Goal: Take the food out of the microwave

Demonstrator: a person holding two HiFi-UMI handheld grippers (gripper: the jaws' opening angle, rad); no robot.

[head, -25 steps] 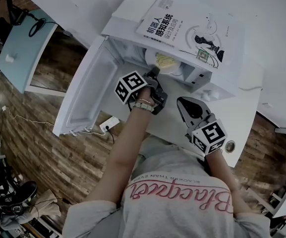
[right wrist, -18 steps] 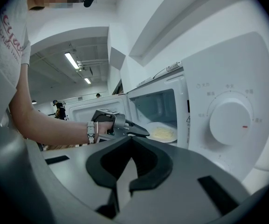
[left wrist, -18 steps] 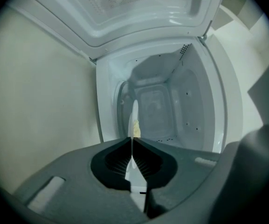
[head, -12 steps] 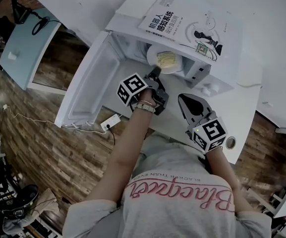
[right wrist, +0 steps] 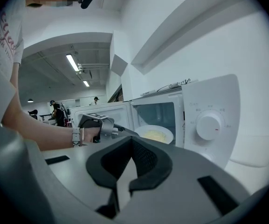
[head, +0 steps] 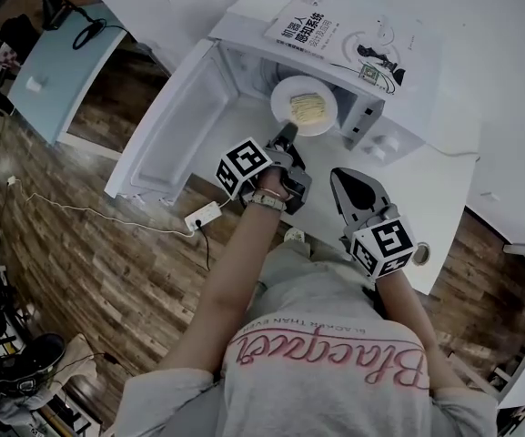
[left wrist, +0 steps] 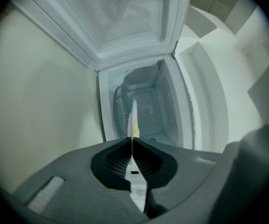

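My left gripper (left wrist: 132, 141) is clamped on the near rim of the plate (head: 327, 116), seen edge-on between my jaws. The yellow food (head: 306, 107) lies on the plate, which sits at the mouth of the microwave (head: 380, 135). My right gripper (right wrist: 132, 141) is closed on nothing, held back near the surface's (head: 426, 189) front edge. The book (head: 335, 39) atop the microwave bears a bold Chinese title, part of it reading "感知系统". The markings around the dial (right wrist: 209, 125) are too small to read. The door (head: 176, 135) stands swung wide to my left, and open surface lies before the cavity.
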